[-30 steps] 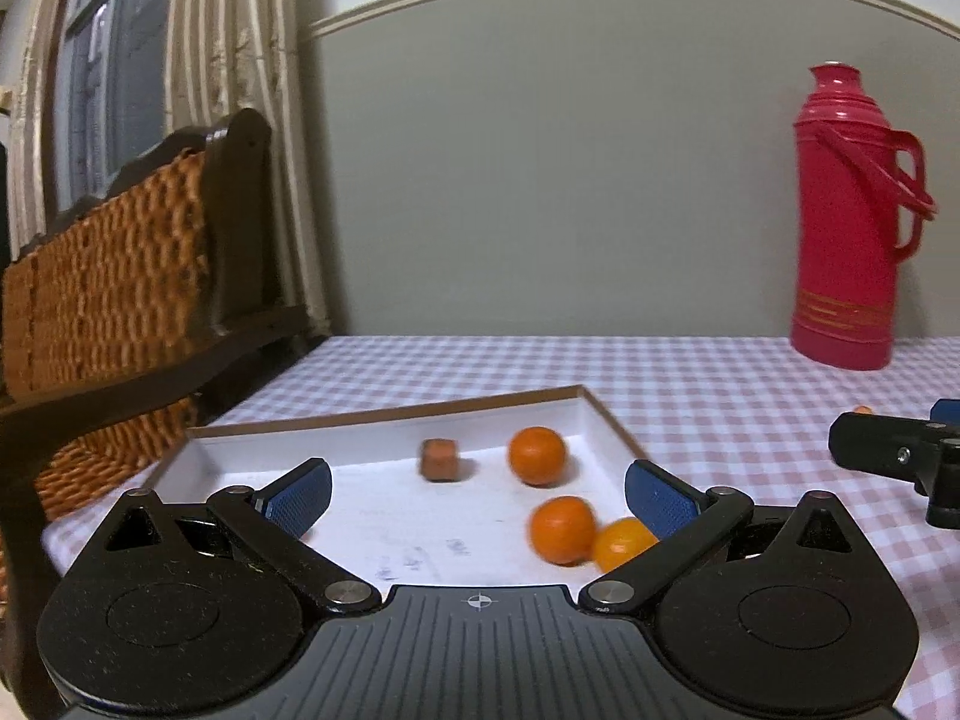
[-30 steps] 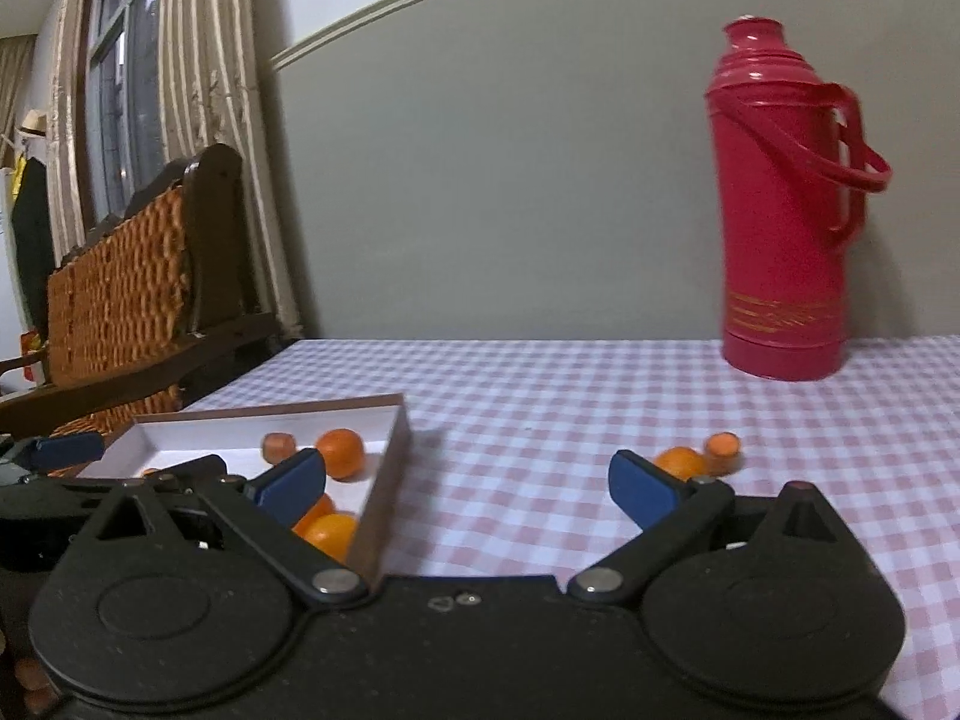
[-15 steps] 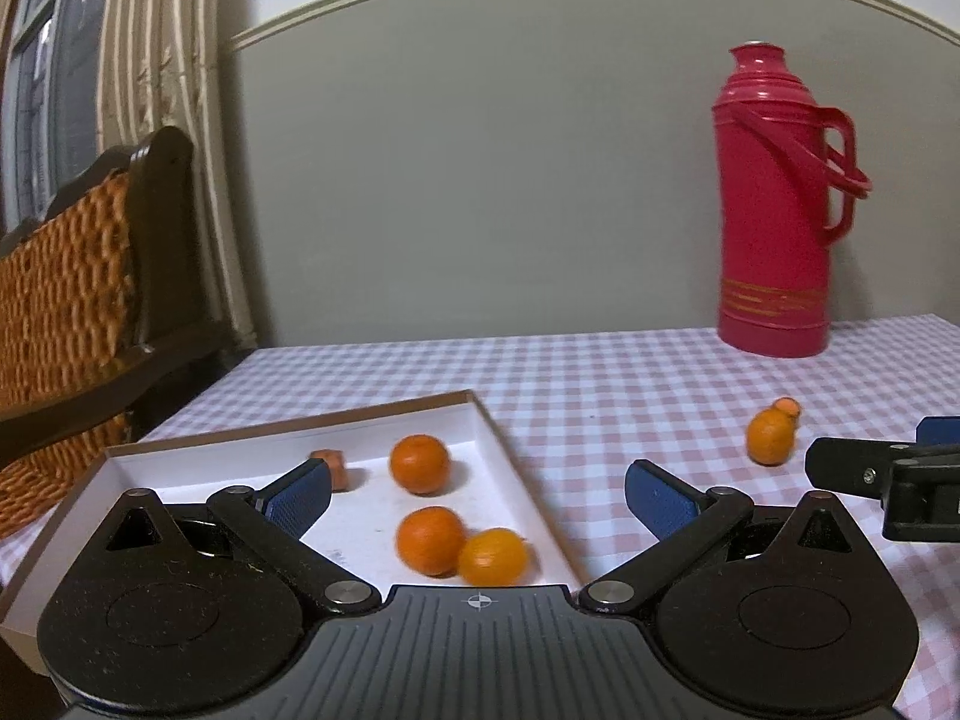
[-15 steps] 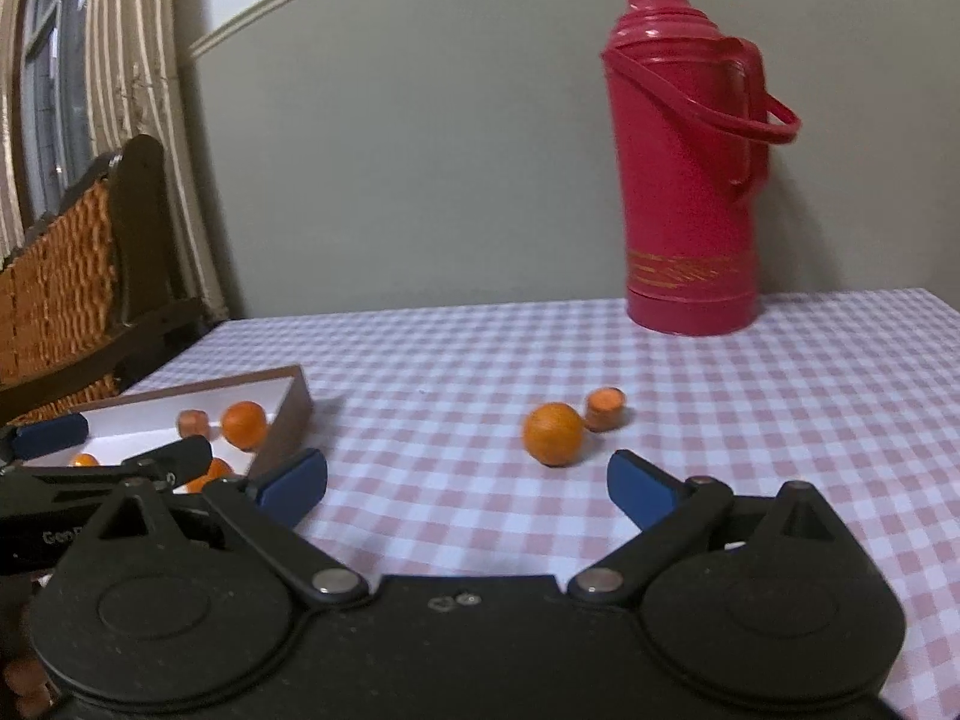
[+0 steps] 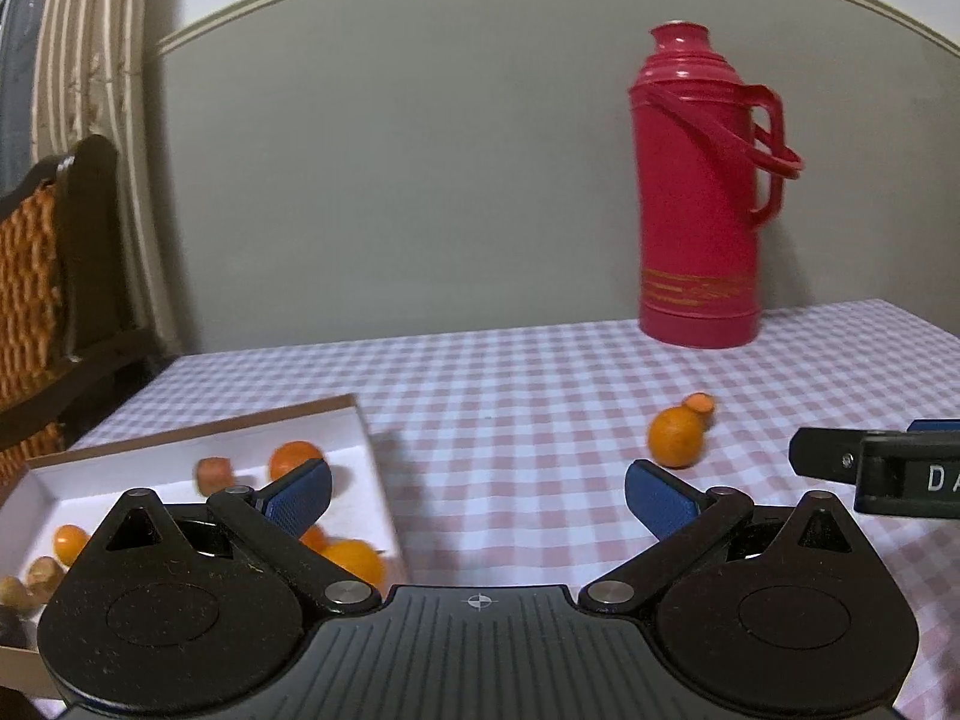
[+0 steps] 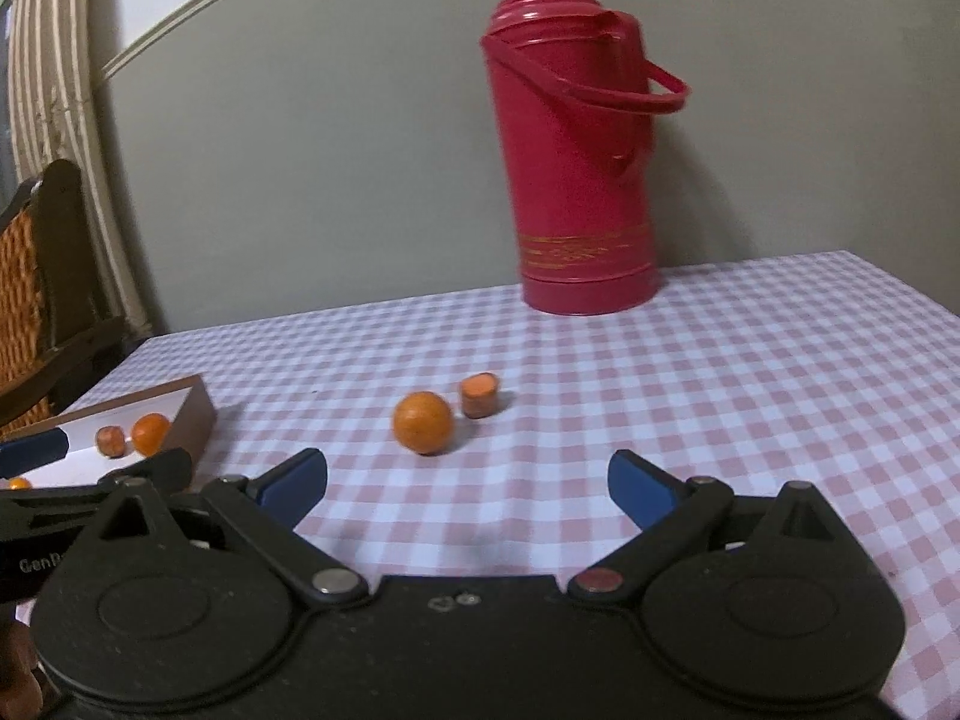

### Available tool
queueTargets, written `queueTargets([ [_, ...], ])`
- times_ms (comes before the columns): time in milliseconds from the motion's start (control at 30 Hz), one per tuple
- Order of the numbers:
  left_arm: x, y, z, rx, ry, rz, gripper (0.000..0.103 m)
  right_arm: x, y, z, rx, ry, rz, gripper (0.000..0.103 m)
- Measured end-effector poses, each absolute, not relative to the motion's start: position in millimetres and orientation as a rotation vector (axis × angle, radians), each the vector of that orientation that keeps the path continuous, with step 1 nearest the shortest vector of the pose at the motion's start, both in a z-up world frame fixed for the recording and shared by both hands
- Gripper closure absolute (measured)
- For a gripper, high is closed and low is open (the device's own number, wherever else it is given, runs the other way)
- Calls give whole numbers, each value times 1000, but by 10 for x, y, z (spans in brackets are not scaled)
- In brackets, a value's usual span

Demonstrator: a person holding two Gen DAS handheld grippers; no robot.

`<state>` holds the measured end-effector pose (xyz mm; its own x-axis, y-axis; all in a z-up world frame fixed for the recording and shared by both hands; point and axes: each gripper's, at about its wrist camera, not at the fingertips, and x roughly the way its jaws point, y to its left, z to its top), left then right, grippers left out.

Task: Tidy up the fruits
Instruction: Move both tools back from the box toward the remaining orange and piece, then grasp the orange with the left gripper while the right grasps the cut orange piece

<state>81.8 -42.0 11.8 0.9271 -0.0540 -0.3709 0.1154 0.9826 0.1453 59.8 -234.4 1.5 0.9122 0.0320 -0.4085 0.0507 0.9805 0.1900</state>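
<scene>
Orange (image 6: 422, 423) sits loose on the tablecloth (image 6: 690, 396), ahead of the right gripper (image 6: 468, 489) and slightly left of its centreline. Orange stub (image 6: 479, 395) just beside it on the far side; touching or not, can't tell. Both well apart from the box (image 5: 360, 420) at the left.

Right gripper: jaws spread wide, nothing between them. Left gripper (image 5: 477, 495): same, released and empty, hanging near the box's right edge.

Step, as I read it: approach for the next pick. Box already holds several oranges (image 5: 294, 461), another stub (image 5: 213, 474) and some small brown bits at its near-left corner (image 5: 27, 585). Two pieces left outside, so the job looks mostly done.

Next move needs: shift right gripper left and forward, straddle the orange, close gently. Keep the far finger clear of the stub or it gets knocked.

Materials: orange is round, smooth-skinned, will roll if nudged. Stub is a short cylinder with a flat cut top, stable. Box is shallow card, white inside, brown rim. Cloth is soft pink-white gingham, some give. Red flask (image 6: 576, 138) at the back, hard plastic, out of the way.
</scene>
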Motion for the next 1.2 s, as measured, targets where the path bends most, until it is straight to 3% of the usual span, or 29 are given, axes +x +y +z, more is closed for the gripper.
queueTargets([
  [567,1057,-897,-58,188,422,-174,0,677,-2657,-66,260,422,-116,11],
  [767,1186,-1021,-116,179,437,-187,1,800,-2682,-88,253,431,-109,27],
  [867,1256,-1063,-151,176,459,-203,16,855,-2694,-113,250,448,-94,41],
  [1033,1372,-1164,-215,176,482,-218,16,968,-2760,-181,271,479,-83,55],
  [1200,1499,-1221,-228,137,540,-256,16,1105,-2762,-205,278,489,-71,64],
])
